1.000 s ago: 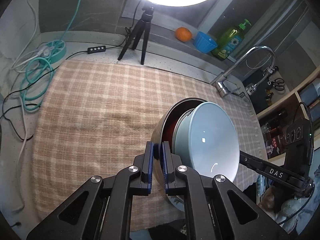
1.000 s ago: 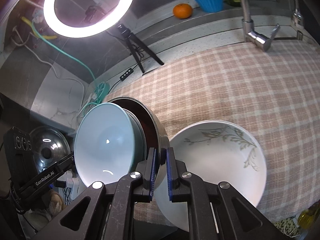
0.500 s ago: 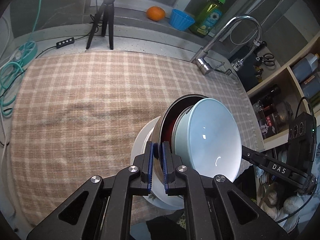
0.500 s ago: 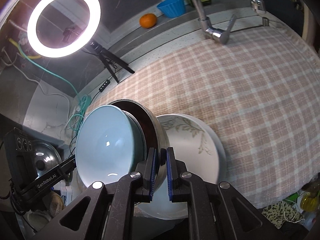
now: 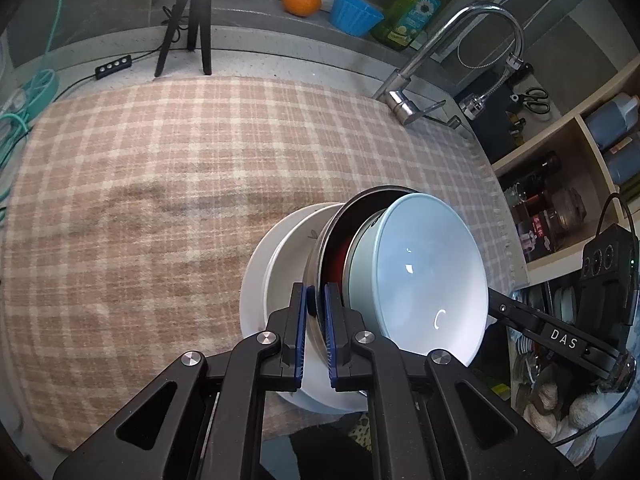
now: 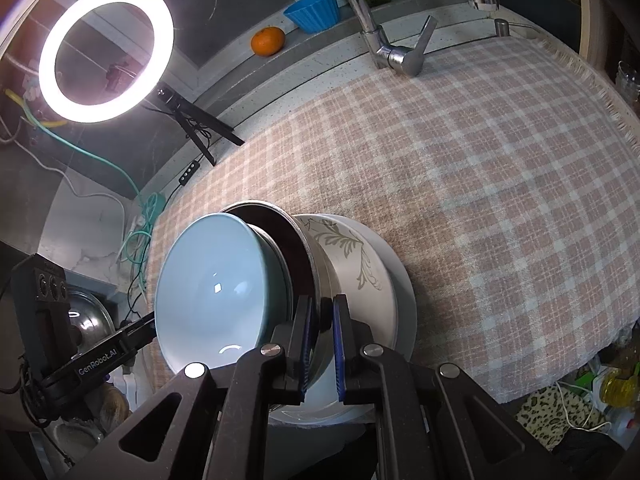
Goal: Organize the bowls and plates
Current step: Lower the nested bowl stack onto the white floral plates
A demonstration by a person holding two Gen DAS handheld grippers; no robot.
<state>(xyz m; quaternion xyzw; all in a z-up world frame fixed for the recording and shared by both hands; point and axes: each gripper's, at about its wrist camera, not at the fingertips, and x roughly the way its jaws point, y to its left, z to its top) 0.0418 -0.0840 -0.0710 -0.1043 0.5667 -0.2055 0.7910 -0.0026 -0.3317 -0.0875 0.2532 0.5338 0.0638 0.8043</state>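
left gripper [image 5: 316, 326]: we see its blue pads pressed on the near rim of the steel bowl [image 5: 325, 236]; the fingers stand narrow, holding that rim.
right gripper [image 6: 321, 334]: it pinches the opposite rim of the same steel bowl, also narrow, so both hands carry one load.
where the load is: the steel bowl, dark red inside, has a pale blue bowl [image 5: 430, 276] nested in it; the pair hangs tilted over the white leaf-pattern bowl [image 6: 348, 252], which sits on a white plate [image 6: 404, 292] at the near edge of the checked cloth [image 5: 160, 184].
contact: we cannot tell if the steel bowl already touches the white bowl below.
handling: we judge the steel wall stiff, thin and smooth, so it may slip between the pads; the blue bowl looks glazed ceramic, heavy, fragile, and lies loose, so a stronger tilt could let it slide out.
where to hold: the two opposite rim points, as now, seem right to us; lower level and softly.
writing: "DAS" on the other gripper's arm in the left view; "GenRobot.AI" in the right view; the label of the green soap bottle [image 5: 416, 12] is not readable.
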